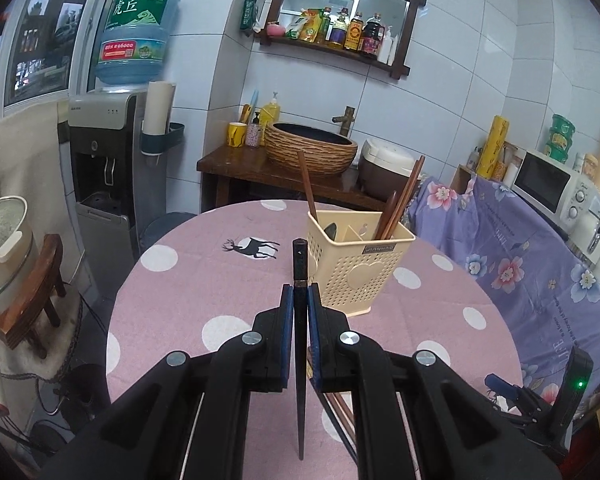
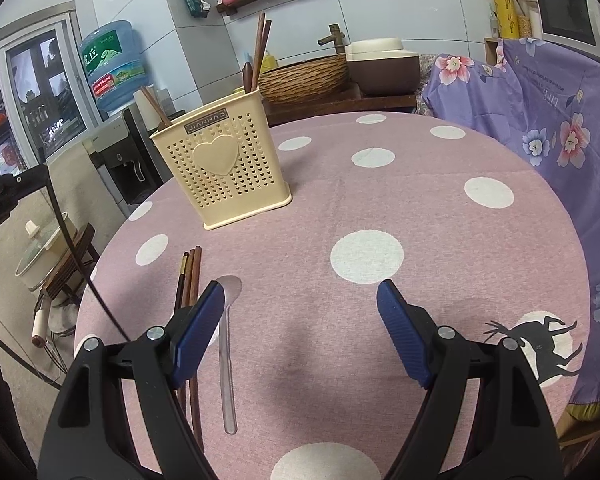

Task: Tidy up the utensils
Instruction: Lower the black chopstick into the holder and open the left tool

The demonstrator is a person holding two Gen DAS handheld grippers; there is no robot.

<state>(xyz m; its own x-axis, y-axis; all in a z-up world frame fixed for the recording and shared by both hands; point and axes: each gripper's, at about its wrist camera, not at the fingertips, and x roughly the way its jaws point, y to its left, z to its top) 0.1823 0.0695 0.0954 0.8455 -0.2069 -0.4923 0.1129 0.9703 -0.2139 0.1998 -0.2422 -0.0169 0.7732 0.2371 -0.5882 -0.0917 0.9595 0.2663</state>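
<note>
Left gripper (image 1: 299, 300) clamped on a dark chopstick (image 1: 300, 344), long axis running fore-aft between the pads, thick end forward. Cream holder (image 1: 358, 268) stands ahead, slightly right, on the table (image 1: 188, 292); left hand nearer it, so the stick likely needs tipping upright. Right gripper (image 2: 301, 300) wide open, empty, above loose chopsticks (image 2: 190, 276) and clear spoon (image 2: 228, 360) lying lengthwise at its left finger.

Left wrist view looks along its fingers, above the table (image 1: 204, 280). Right wrist view sits lower, nearer (same table). Both share the utensil holder (image 1: 360, 264).
</note>
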